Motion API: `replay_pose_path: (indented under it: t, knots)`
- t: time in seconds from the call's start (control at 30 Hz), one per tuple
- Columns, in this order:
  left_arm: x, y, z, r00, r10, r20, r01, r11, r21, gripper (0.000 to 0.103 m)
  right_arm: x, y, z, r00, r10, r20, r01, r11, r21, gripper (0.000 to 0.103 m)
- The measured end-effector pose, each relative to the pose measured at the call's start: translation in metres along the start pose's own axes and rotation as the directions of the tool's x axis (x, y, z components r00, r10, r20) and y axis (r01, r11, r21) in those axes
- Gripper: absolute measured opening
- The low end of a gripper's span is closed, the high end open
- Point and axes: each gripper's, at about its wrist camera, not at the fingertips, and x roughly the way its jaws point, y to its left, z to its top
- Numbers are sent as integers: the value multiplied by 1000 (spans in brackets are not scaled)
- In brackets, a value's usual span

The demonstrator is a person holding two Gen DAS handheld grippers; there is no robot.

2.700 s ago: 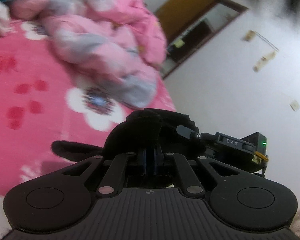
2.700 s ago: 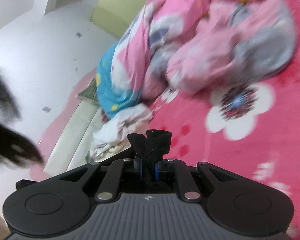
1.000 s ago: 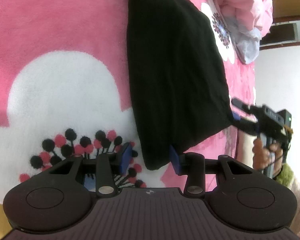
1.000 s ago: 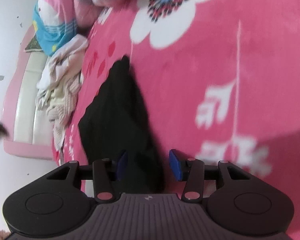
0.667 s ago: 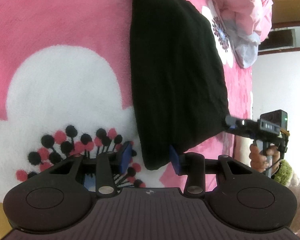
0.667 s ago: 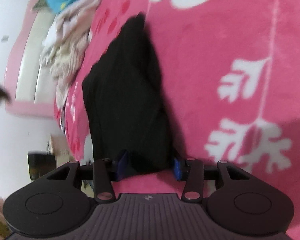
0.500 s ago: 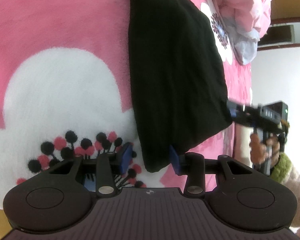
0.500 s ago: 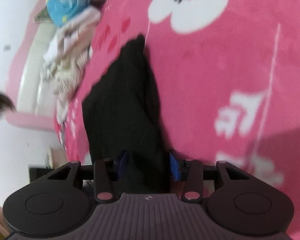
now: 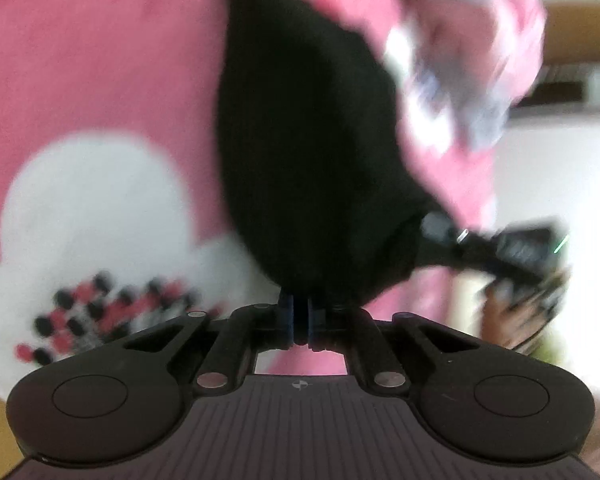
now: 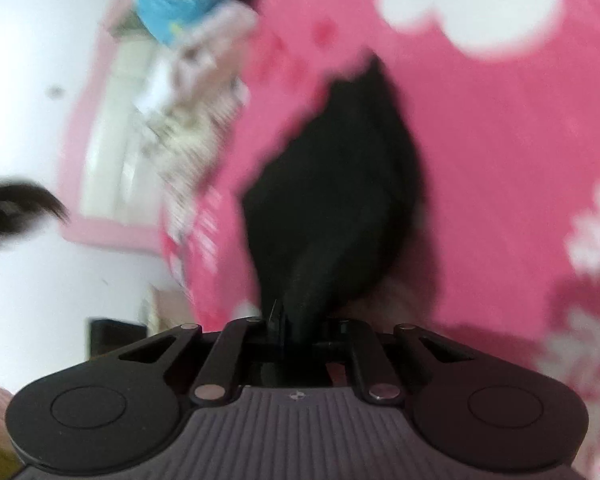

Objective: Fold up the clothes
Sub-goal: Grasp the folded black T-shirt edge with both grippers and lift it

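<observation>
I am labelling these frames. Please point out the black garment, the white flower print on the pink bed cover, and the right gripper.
black garment (image 9: 300, 128), left wrist view, middle of the cloth.
white flower print (image 9: 96, 208), left wrist view, on a petal.
right gripper (image 10: 296, 326), right wrist view, between the fingertips, closing on the garment.

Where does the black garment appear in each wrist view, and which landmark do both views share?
Left wrist view: black garment fills the centre, running down into the shut jaws at bottom centre.
Right wrist view: it sits centre, narrowing into the closing jaws.
Shared landmark: the pink bedspread with white flowers.
</observation>
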Motion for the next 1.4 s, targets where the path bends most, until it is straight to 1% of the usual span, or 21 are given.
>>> replay_pose_path:
  t: [0.07, 0.13, 0.23, 0.3, 0.4, 0.47, 0.53, 0.63, 0.7, 0.8, 0.87, 0.9, 0.93, 0.97, 1.0, 1.03, 1.07, 1.1, 1.17, 1.27, 1.4]
  knots:
    - [-27, -17, 32, 991, -104, 81, 107, 994, -35, 4, -6, 25, 25, 997, 45, 63, -44, 999, -18, 11]
    - [-53, -38, 66, 971, -183, 155, 190, 981, -32, 4, -14, 55, 56, 988, 86, 129, -79, 995, -53, 11]
    - [-94, -77, 114, 929, -277, 246, 274, 961, 46, 4, -32, 100, 95, 967, 143, 210, -119, 985, -124, 11]
    - [-116, -100, 134, 906, -319, 280, 300, 948, 107, 4, -47, 128, 111, 950, 185, 251, -143, 974, -176, 11]
    - [-127, -115, 135, 904, -334, 266, 303, 941, 152, 4, -68, 152, 110, 928, 221, 300, -159, 963, -216, 11]
    - [-130, -118, 129, 909, -339, 244, 305, 937, 168, 4, -73, 152, 92, 926, 214, 312, -156, 967, -200, 11]
    - [-128, -103, 112, 923, -328, 201, 299, 940, 163, 4, -73, 146, 69, 926, 203, 317, -155, 973, -172, 11]
    - [-111, -75, 84, 949, -285, 133, 269, 955, 127, 4, -64, 121, 19, 943, 153, 295, -135, 988, -80, 11]
    - [-95, -47, 64, 968, -236, 79, 231, 970, 75, 4, -49, 93, -22, 963, 80, 256, -86, 996, 13, 11]
    - [-63, 1, 31, 997, -76, -26, 77, 995, 70, 4, -15, 38, -78, 987, -56, 152, 30, 985, 167, 13]
    - [-32, 38, 14, 989, 58, -135, -47, 995, 86, 4, 11, 0, -109, 980, -195, 37, 180, 951, 252, 16]
    - [-18, 53, 8, 972, 148, -183, -127, 985, 120, 5, 24, -19, -121, 963, -266, -36, 264, 918, 294, 16]
    - [-8, 64, 3, 954, 211, -213, -179, 971, 159, 6, 22, -29, -128, 967, -254, -27, 248, 909, 334, 16]
    - [-8, 65, 4, 952, 217, -217, -176, 965, 193, 10, 20, -37, -134, 972, -235, -11, 222, 901, 373, 19]
    - [-11, 61, 8, 953, 209, -220, -163, 964, 210, 11, 13, -35, -133, 970, -243, 2, 224, 896, 383, 24]
    - [-15, 56, 13, 955, 204, -217, -153, 961, 232, 17, 5, -32, -133, 967, -254, 15, 228, 892, 391, 28]
    - [-21, 49, 19, 958, 205, -203, -148, 954, 262, 21, -5, -24, -130, 957, -289, 28, 260, 896, 360, 40]
    - [-27, 43, 26, 960, 206, -189, -146, 946, 290, 28, -16, -16, -127, 943, -331, 42, 300, 897, 324, 44]
    - [-33, 32, 44, 963, 210, -168, -146, 933, 329, 30, -33, -7, -115, 917, -389, 90, 349, 890, 293, 44]
    - [-30, 20, 70, 973, 193, -123, -135, 919, 371, 33, -44, 1, -92, 893, -414, 176, 368, 898, 241, 44]
    - [3, 7, 98, 978, 197, -73, -150, 899, 412, 44, -16, -2, -40, 881, -417, 224, 390, 908, 154, 47]
